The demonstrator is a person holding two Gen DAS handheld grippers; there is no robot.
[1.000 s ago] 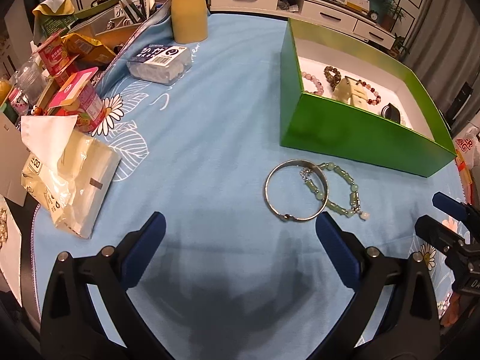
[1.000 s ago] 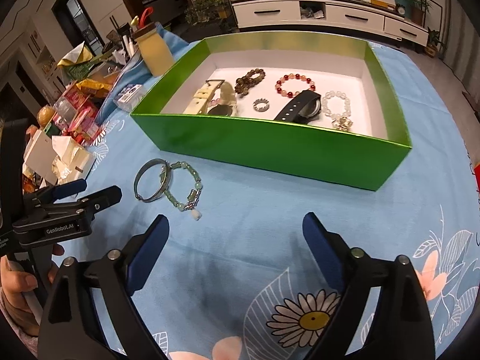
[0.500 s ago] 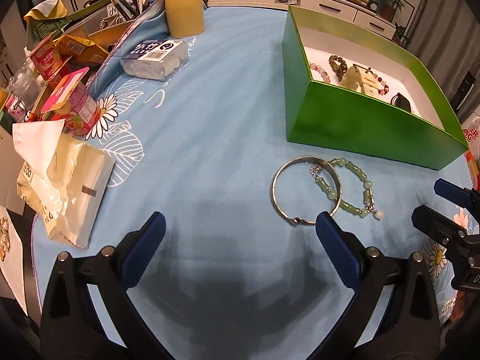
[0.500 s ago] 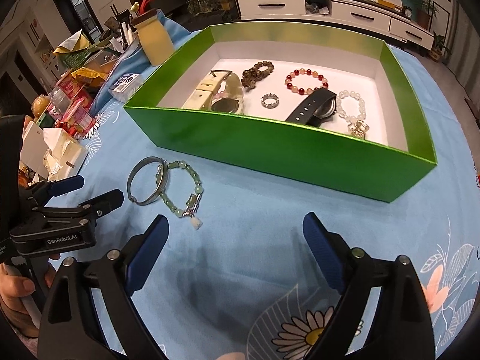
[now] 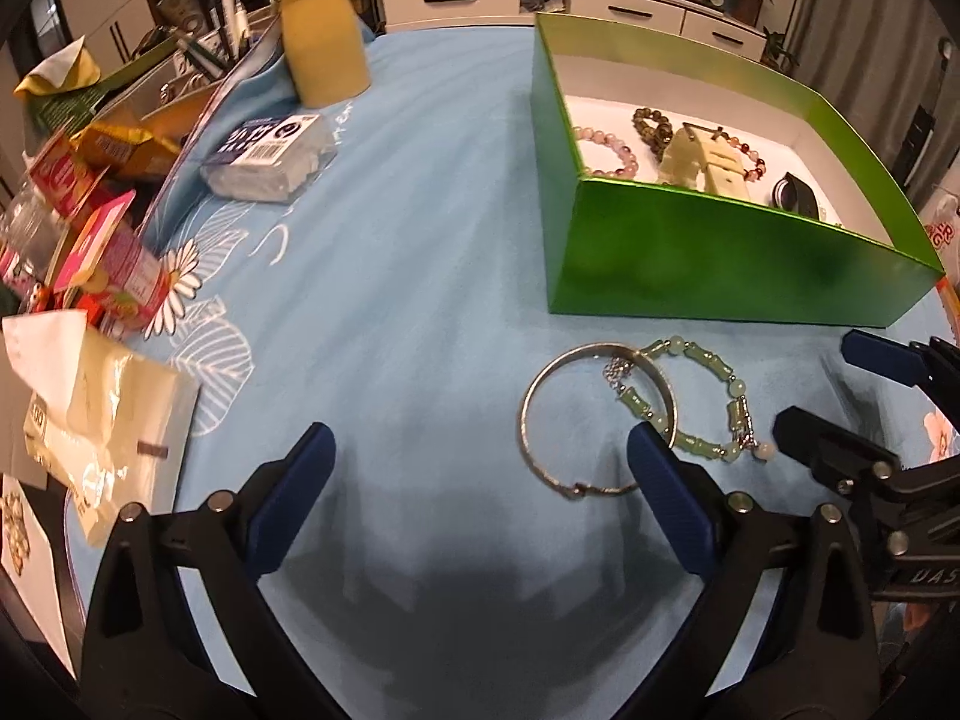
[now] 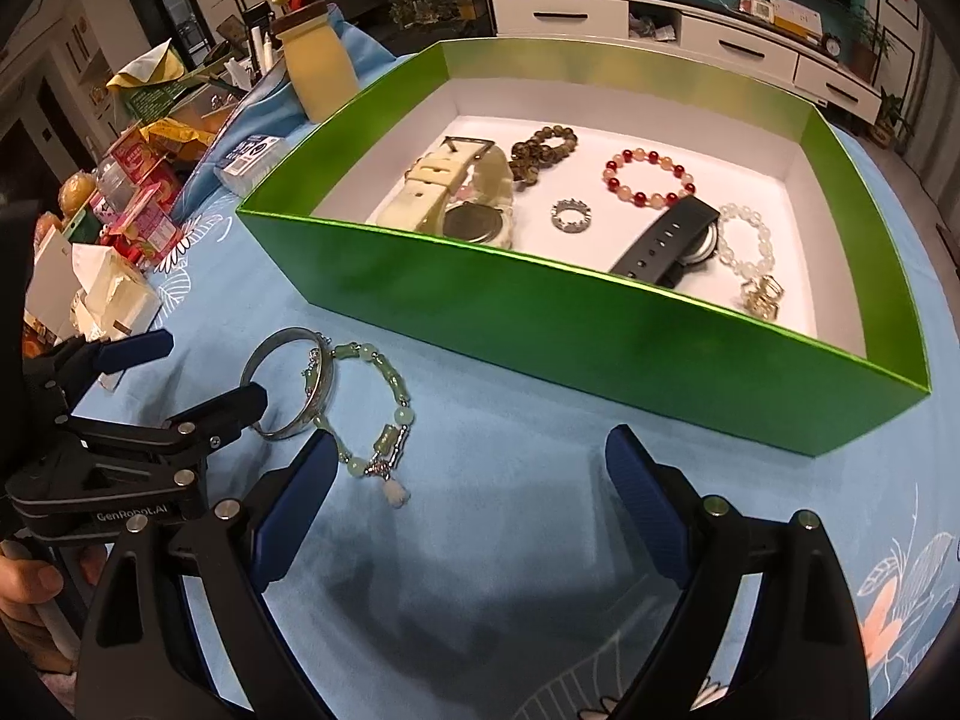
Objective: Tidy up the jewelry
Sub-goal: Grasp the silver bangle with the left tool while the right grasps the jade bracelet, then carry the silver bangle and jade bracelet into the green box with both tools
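On the light blue flowered tablecloth [image 5: 420, 252] lie two pieces outside the box: a plain silver metal bangle [image 5: 543, 387] and a pale green jade bead bracelet with a small white charm [image 5: 717, 369]. The bracelet's chain end overlaps the bangle's rim at about 2 o'clock of the ring, so the two touch. Both sit just beside the near wall of the shiny green rectangular cardboard box [image 5: 708, 258], at its 6 o'clock in the left wrist view.

The left gripper [image 5: 480, 456] has its blue-padded fingers spread wide apart, holding nothing; its right fingertip crosses the bangle's rim at 4 o'clock in the view, contact unclear. The right gripper [image 6: 465, 459] is likewise spread wide and empty, its left fingertip just beside the bracelet's lower beads.

Inside the box, on its white floor, rest a cream strap watch [image 6: 447, 186], a brown bead bracelet [image 6: 543, 150], a red and pink bead bracelet [image 6: 651, 177], a small silver crown ring [image 6: 572, 216], a black strap watch [image 6: 666, 243] and a clear white bead bracelet [image 6: 744, 240].

At 10 o'clock of the cloth stands a yellow jar with a brown lid [image 5: 321, 42].
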